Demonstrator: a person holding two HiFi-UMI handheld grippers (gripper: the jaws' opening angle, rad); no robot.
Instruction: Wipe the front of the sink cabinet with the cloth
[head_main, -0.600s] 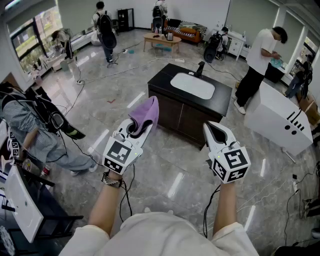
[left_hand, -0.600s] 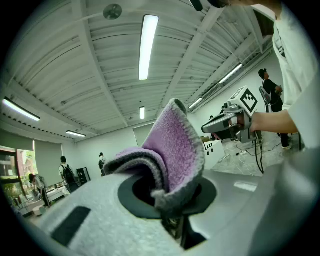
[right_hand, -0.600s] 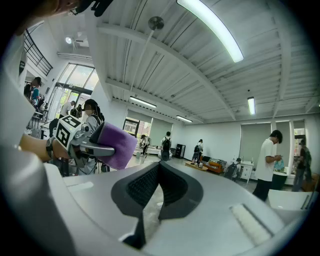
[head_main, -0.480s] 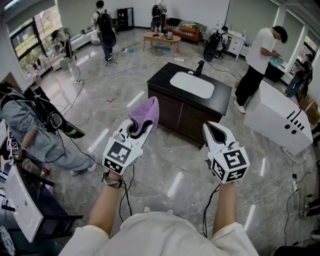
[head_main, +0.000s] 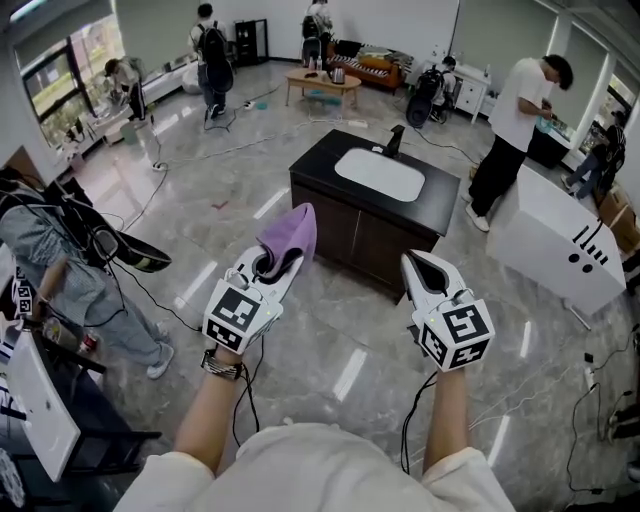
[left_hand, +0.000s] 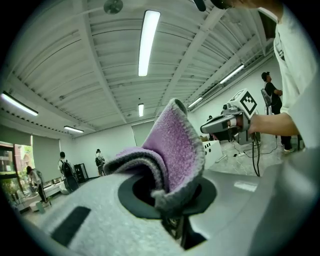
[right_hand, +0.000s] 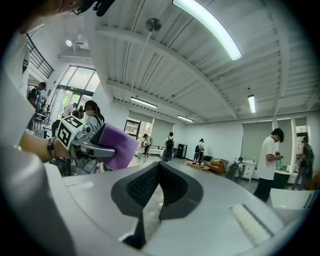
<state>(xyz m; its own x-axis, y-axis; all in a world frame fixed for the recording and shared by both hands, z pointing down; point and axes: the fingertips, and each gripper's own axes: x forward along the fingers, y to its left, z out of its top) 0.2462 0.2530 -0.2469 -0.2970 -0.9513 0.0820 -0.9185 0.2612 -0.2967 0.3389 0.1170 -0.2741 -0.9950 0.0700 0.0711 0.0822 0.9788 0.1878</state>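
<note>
Left tool (head_main: 278, 262) is clamped on the cloth (head_main: 291, 232). In the left gripper view the jaws pinch a folded purple wad at its lower edge, and most of the cloth (left_hand: 175, 150) stands loose above the tips. The tool is held in the air, pointing forward. The cabinet (head_main: 372, 238) is ahead of both tools, well apart from them and touched by nothing. Its dark front face lies beyond the left tool's tips and a bit to their right, with the sink (head_main: 380, 173) set in the top. Right tool (head_main: 427, 268) has its jaws together with nothing between them: the right gripper view shows the pads (right_hand: 142, 185) meeting at the tip, empty. It is held beside the left tool, level with it.

Step in hand, my read: the approach, with wiping not yet begun.

To do it well:
- Step in and lower the left tool until the loose flap, not the hard tips, meets the front panel.
- Tilt the tool so the cloth lies flat between tool and panel.
- The grip is near the cloth's edge, so the flap may fold back or slip under drag. Press lightly and let the flap trail behind the tips on each stroke.
- Work side to side from the top edge downward in overlapping passes, covering the whole front.
- Keep the right tool off the panel and out of the stroke path.
</note>
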